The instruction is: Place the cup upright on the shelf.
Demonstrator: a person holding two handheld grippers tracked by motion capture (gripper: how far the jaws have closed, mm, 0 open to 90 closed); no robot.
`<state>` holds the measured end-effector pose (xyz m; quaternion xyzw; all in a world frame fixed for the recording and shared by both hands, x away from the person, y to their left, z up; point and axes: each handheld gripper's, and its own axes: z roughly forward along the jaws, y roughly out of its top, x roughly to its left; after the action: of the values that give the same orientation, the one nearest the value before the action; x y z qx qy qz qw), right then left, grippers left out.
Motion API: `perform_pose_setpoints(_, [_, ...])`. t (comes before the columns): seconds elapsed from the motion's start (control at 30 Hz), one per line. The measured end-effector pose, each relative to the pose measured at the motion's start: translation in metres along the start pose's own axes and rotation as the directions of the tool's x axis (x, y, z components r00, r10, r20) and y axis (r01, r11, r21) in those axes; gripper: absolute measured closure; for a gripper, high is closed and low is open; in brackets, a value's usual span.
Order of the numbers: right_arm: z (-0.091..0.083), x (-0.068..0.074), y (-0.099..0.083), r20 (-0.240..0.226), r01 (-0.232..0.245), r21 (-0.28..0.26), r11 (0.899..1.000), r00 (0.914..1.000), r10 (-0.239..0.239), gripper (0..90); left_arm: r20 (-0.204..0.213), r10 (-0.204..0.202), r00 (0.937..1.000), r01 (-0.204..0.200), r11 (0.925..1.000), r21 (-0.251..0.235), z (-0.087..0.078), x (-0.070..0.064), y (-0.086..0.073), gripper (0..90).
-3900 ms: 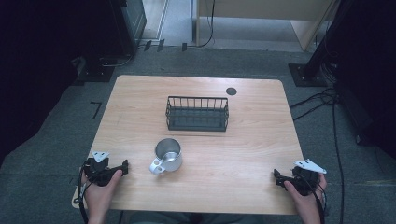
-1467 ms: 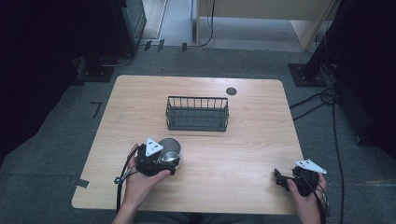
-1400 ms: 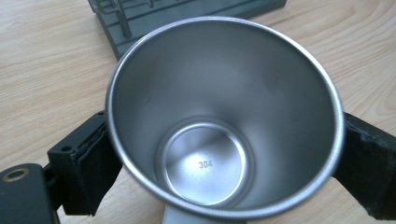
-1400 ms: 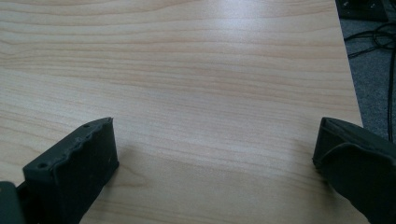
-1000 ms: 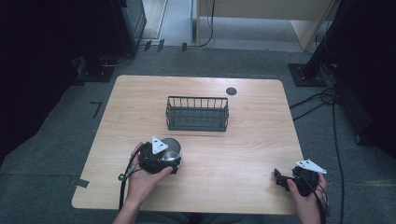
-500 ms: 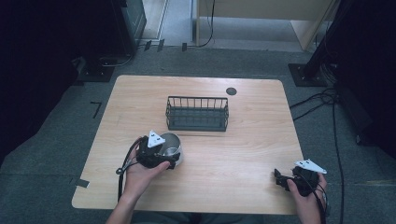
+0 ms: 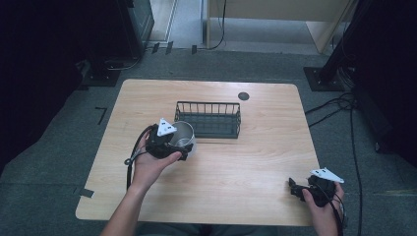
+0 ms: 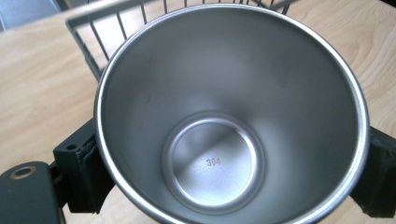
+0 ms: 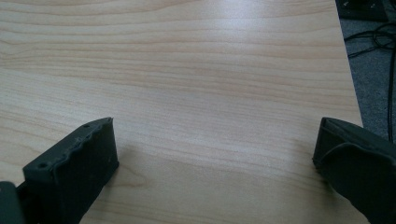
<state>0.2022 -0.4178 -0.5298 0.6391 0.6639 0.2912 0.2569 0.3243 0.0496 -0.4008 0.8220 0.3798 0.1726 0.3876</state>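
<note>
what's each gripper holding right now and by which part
The left gripper holds the steel cup by its body, one jaw on each side of the outer wall just below the rim. The right gripper is open over bare table, holding nothing.

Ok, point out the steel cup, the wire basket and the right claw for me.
steel cup (image 8: 215, 161): left gripper view, inside bottom by the stamped 304.
wire basket (image 7: 209, 104): high view, far rim.
right claw (image 7: 292, 187): high view, between its fingertips.

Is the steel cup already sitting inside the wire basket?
No. The steel cup sits between the left tool's jaws, in front of the wire basket.
</note>
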Motion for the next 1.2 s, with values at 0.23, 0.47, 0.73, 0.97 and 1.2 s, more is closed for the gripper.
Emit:
perform_pose_setpoints(0.23, [0.0,0.0,0.0,0.0,0.001,0.0,1.0,1.0,-0.001,0.0,0.02,0.009,0.9998,-0.009,0.9999,-0.014,0.006,0.005,0.025,7.7])
perform_pose_setpoints(0.47, [0.0,0.0,0.0,0.0,0.0,0.0,1.0,1.0,0.0,0.0,0.021,0.02,0.9996,-0.02,0.9998,-0.007,0.012,0.008,0.043,7.7])
perform_pose_setpoints(0.73, [0.0,0.0,0.0,0.0,0.0,0.0,1.0,1.0,0.0,0.0,0.033,0.038,0.9987,-0.038,0.9993,0.0,0.019,0.009,0.065,7.7])
perform_pose_setpoints(0.97, [0.0,0.0,0.0,0.0,0.0,0.0,1.0,1.0,0.0,0.0,0.038,0.043,0.9983,-0.043,0.999,0.004,0.023,0.011,0.075,7.7])
perform_pose_setpoints(1.2, [0.0,0.0,0.0,0.0,0.0,0.0,1.0,1.0,0.0,0.0,0.042,0.058,0.9974,-0.058,0.9983,0.006,0.033,0.017,0.088,7.7])
